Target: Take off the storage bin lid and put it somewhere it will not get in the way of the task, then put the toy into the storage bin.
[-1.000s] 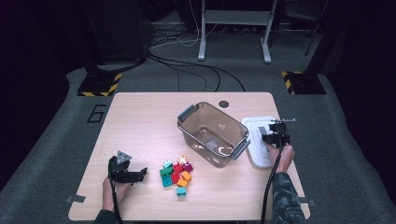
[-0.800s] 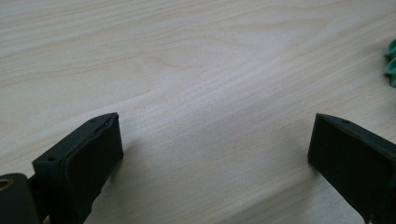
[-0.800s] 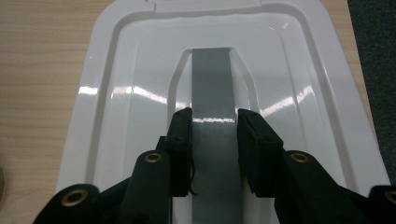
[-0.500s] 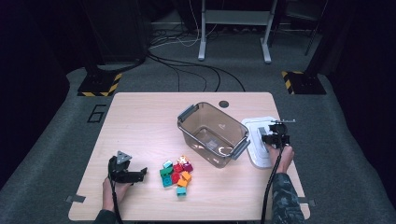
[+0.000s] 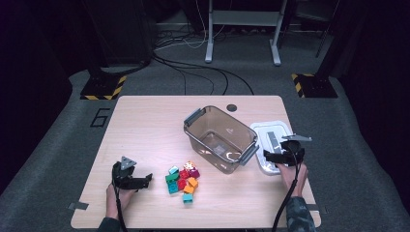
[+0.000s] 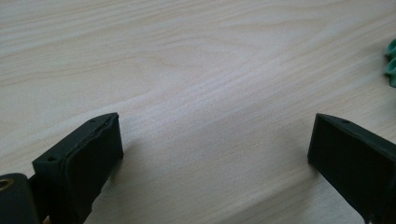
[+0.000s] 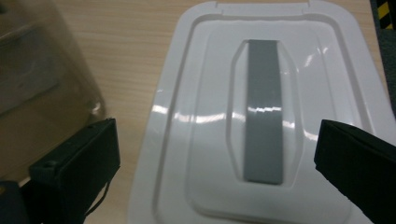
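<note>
My right gripper [image 5: 273,155] hangs over the near end of the white lid [image 5: 270,137], which lies flat on the table [image 5: 145,121] just right of the clear bin [image 5: 220,137]. Its jaws have just been opening and now stand wide apart, nothing pinched between them; in the right gripper view [image 7: 215,154] I look down past them onto the lid [image 7: 196,116] and its grey handle strip [image 7: 264,112], with the bin wall [image 7: 42,65] at the left. My left gripper [image 5: 140,181] rests low at the table's near left, jaws spread over bare wood [image 6: 196,70] and empty. A heap of coloured blocks [image 5: 183,180] sits between it and the bin, near but apart.
</note>
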A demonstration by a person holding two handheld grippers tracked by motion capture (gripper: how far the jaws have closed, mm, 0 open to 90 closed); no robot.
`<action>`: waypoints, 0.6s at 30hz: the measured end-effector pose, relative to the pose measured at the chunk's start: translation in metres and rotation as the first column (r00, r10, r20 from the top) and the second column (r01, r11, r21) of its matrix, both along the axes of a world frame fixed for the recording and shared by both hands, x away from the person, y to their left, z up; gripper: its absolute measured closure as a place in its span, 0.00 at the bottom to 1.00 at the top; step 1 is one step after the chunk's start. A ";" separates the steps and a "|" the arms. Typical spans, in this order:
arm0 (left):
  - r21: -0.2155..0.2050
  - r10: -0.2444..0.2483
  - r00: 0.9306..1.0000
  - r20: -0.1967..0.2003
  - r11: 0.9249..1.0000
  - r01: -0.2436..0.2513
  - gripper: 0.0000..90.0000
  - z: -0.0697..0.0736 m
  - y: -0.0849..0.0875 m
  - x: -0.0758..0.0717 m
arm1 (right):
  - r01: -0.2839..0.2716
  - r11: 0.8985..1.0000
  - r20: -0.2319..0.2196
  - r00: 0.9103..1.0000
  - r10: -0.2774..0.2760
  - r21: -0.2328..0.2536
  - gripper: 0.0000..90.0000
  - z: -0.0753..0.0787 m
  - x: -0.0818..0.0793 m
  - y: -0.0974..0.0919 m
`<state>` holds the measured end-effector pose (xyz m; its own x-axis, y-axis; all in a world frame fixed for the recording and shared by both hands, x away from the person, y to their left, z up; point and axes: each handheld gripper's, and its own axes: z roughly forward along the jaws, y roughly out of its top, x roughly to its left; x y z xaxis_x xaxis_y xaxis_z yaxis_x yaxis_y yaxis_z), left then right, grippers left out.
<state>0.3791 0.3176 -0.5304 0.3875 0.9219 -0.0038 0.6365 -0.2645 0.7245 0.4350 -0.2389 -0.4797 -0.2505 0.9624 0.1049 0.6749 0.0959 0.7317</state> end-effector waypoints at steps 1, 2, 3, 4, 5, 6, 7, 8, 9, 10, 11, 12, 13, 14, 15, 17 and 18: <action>0.000 0.000 1.000 0.000 1.000 0.000 0.03 0.000 0.000 0.000 | -0.012 1.000 0.016 1.000 0.012 0.002 0.00 0.000 -0.006 0.002; 0.000 0.001 1.000 0.000 1.000 -0.001 0.03 0.000 0.000 0.000 | -0.017 1.000 0.022 1.000 0.017 0.005 0.00 0.000 -0.012 0.004; -0.001 0.000 1.000 0.001 1.000 0.000 0.03 0.000 0.000 0.000 | -0.031 1.000 0.033 0.999 0.030 0.005 0.00 0.000 -0.020 0.007; -0.001 0.000 1.000 0.000 1.000 0.000 0.03 0.000 0.000 0.000 | -0.037 0.999 0.038 0.999 0.036 0.013 0.00 -0.001 -0.024 0.008; 0.000 -0.001 1.000 0.000 1.000 0.001 0.03 0.000 0.000 0.000 | -0.044 0.999 0.045 0.998 0.043 0.012 0.00 -0.002 -0.030 0.010; -0.001 -0.001 1.000 0.000 1.000 0.001 0.03 0.000 0.000 0.000 | -0.052 0.998 0.049 0.997 0.052 0.017 0.00 -0.003 -0.036 0.013; -0.001 -0.001 1.000 0.000 1.000 0.001 0.03 0.000 0.000 0.000 | -0.062 0.998 0.058 0.996 0.061 0.019 0.00 -0.004 -0.042 0.015; 0.000 -0.002 1.000 0.000 1.000 0.002 0.03 0.000 0.000 0.000 | -0.068 0.998 0.062 0.996 0.067 0.017 0.00 -0.005 -0.048 0.017; -0.001 -0.001 1.000 0.000 1.000 0.001 0.03 0.000 0.000 0.000 | -0.074 0.997 0.068 0.995 0.072 0.017 0.00 -0.006 -0.053 0.019; 0.000 -0.001 1.000 0.000 1.000 0.001 0.03 0.000 0.000 0.000 | -0.082 0.996 0.076 0.994 0.081 0.017 0.00 -0.007 -0.059 0.021; 0.001 -0.005 1.000 -0.002 1.000 0.005 0.03 0.000 0.000 0.000 | -0.085 0.996 0.079 0.993 0.083 0.016 0.00 -0.008 -0.064 0.023; 0.002 -0.006 1.000 -0.006 1.000 0.006 0.03 0.001 0.000 0.000 | -0.093 0.995 0.083 0.992 0.091 0.021 0.00 -0.009 -0.069 0.026; 0.001 -0.005 1.000 -0.003 1.000 0.005 0.03 0.000 0.000 0.000 | -0.101 0.995 0.090 0.991 0.098 0.024 0.00 -0.009 -0.074 0.028; -0.001 -0.001 1.000 0.000 1.000 0.001 0.03 0.000 0.000 0.000 | -0.105 0.994 0.093 0.990 0.102 0.023 0.00 -0.010 -0.079 0.030; -0.002 -0.002 1.000 0.000 1.000 0.002 0.03 0.000 0.000 0.000 | -0.112 0.993 0.092 0.990 0.109 0.031 0.00 -0.010 -0.083 0.032; 0.004 -0.006 1.000 -0.007 1.000 0.006 0.03 0.001 0.000 0.000 | -0.132 0.991 0.101 0.987 0.128 0.031 0.00 -0.012 -0.091 0.037; 0.005 -0.006 1.000 -0.003 1.000 0.006 0.03 0.000 0.000 0.000 | -0.144 0.989 0.105 0.985 0.140 0.036 0.00 -0.013 -0.094 0.041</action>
<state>0.3791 0.3174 -0.5300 0.3933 0.9194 -0.0007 0.6372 -0.2720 0.7211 0.3407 -0.1981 -0.4928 -0.3956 0.9115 0.1128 0.5786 0.1519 0.8014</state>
